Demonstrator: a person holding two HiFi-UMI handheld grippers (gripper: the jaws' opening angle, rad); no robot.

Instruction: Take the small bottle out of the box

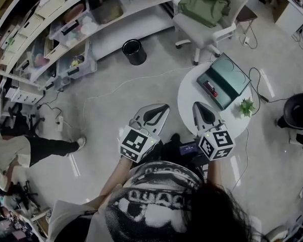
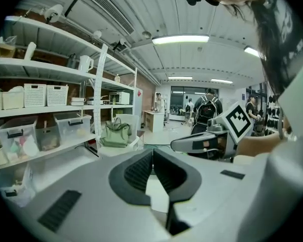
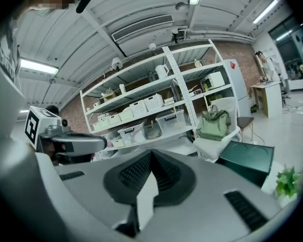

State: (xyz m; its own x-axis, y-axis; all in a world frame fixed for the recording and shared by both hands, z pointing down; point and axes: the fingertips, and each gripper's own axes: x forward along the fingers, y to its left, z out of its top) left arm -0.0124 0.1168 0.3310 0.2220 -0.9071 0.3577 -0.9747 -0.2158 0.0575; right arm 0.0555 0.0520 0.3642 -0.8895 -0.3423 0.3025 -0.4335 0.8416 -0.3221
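Observation:
A dark green box lies open on the round white table; it also shows low at the right in the right gripper view, box. Along the box's left side sits a small dark and red thing; whether it is the bottle I cannot tell. Both grippers are held up in front of the person's chest, short of the box. My left gripper is off the table's left edge, its jaws shut and empty. My right gripper hangs over the table's near edge, shut with nothing in it.
A small green plant stands on the table right of the box. A white chair with a green bag is behind the table. A black bin and shelves with crates stand at the left. Another person is at far left.

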